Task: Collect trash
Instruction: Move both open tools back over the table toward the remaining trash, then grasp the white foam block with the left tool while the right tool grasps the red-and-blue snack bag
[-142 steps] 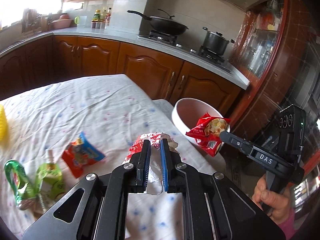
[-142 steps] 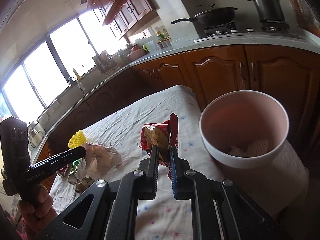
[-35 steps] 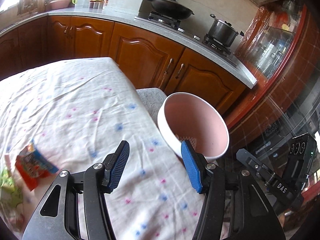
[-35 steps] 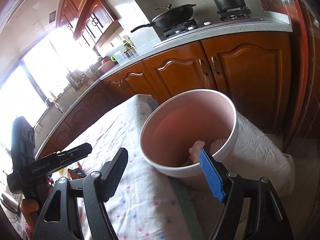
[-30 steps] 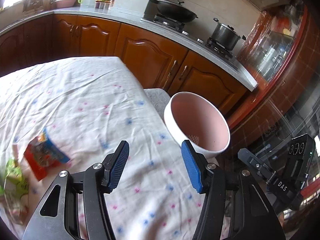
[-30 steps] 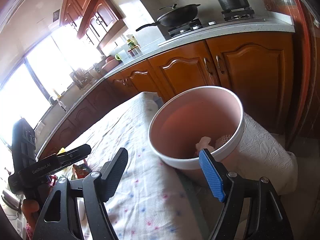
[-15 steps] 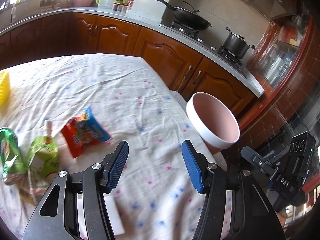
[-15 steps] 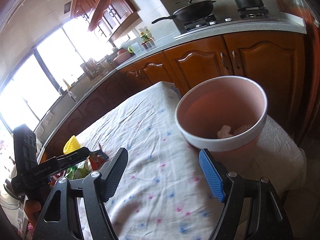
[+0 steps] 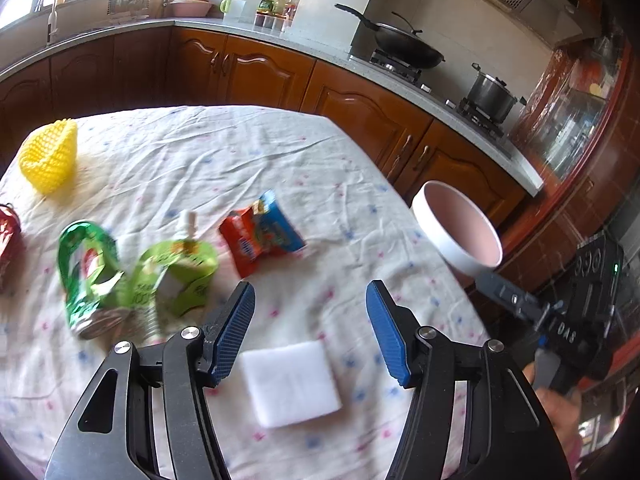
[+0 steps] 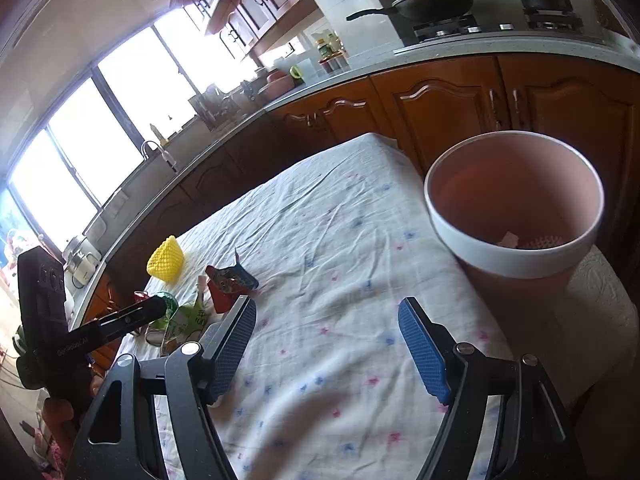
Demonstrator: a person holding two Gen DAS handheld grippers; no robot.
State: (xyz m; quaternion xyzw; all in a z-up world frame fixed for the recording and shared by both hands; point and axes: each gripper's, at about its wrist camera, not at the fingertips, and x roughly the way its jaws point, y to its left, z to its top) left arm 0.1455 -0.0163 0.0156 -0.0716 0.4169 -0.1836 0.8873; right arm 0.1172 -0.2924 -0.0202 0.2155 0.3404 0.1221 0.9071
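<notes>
My left gripper (image 9: 310, 304) is open and empty above the table, over a white folded napkin (image 9: 290, 386). Ahead of it lie a red-and-blue snack wrapper (image 9: 260, 236), a green spouted drink pouch (image 9: 176, 276) and a crushed green packet (image 9: 90, 272). A yellow foam net (image 9: 50, 156) lies far left. The pink bin (image 9: 458, 226) stands off the table's right edge. My right gripper (image 10: 326, 328) is open and empty over the cloth, left of the bin (image 10: 516, 208), which holds some trash.
The table has a white flowered cloth (image 9: 224, 152). Brown kitchen cabinets and a counter with a wok (image 9: 400, 46) and a pot (image 9: 492, 96) run behind. The other gripper's handle (image 9: 584, 312) is at right in the left wrist view; a red packet (image 9: 8, 240) lies at the left edge.
Both grippers let go of their wrappers into the bin, opened, and pulled back over the table. The left one swung left, bringing the remaining trash and napkin into view.
</notes>
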